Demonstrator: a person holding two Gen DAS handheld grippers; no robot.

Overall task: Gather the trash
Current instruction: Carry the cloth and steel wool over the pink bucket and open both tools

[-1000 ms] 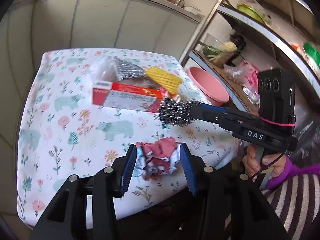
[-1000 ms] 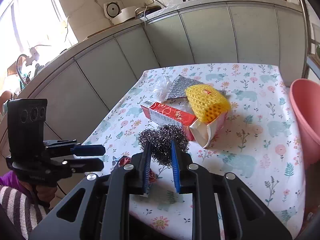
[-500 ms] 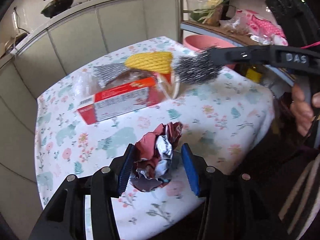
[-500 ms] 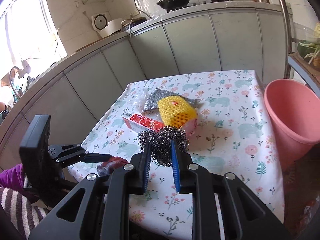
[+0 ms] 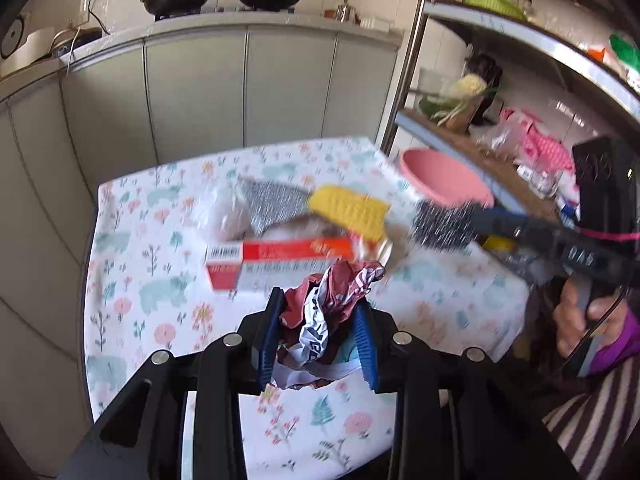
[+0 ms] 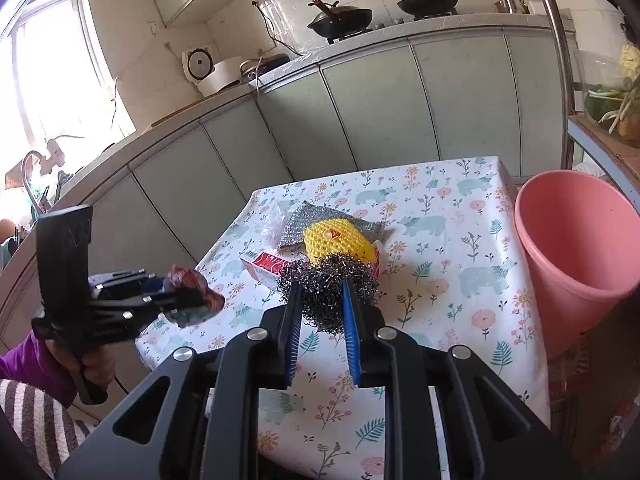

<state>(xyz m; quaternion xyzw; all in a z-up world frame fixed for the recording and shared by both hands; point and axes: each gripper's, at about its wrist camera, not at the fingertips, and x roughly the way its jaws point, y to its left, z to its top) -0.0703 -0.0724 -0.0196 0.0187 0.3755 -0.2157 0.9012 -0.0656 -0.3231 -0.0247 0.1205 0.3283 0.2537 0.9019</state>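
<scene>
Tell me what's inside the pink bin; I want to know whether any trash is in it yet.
The pink bin shows only bare inner wall in both views. Its bottom is hidden below the rim, so anything lying there cannot be seen.

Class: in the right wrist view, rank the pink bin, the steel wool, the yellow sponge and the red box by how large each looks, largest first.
1. Pink bin, clearly largest.
2. Steel wool, though nearest the camera.
3. Yellow sponge, close to the wool in size, so unsure.
4. Red box, mostly hidden.

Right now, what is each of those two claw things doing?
Left gripper: jaws closing on a crumpled wrapper, pads pressing it.
Right gripper: shut on a steel wool scrubber.
</scene>
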